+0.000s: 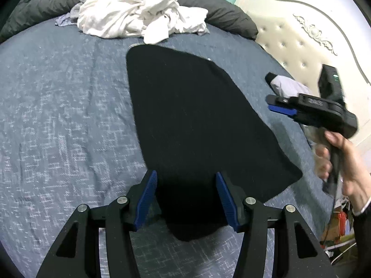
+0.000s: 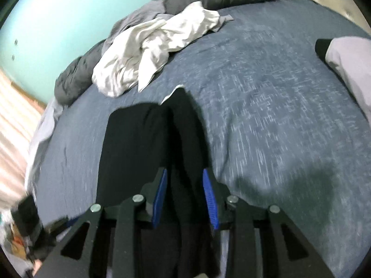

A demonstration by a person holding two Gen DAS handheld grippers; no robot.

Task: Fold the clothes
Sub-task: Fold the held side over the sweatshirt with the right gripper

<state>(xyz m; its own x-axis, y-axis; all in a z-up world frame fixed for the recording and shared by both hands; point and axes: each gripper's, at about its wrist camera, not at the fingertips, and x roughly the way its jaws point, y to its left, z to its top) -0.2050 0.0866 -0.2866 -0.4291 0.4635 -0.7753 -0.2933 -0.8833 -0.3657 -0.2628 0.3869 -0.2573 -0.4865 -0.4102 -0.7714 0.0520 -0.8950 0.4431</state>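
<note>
Left wrist: left tongs point(image 1: 186, 194) spread wide over near end of black garment point(image 1: 197, 115), lying flat on bed point(image 1: 65, 115). Right tongs point(image 1: 277, 105) pressed together (nothing held). Right wrist: right tongs point(image 2: 184, 194) spread, black garment point(image 2: 139, 143) bunched between them, white clothes pile point(image 2: 150, 46) beyond.

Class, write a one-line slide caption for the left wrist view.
Open left tool over a black garment spread on the blue bedspread, white laundry pile beyond.
</note>
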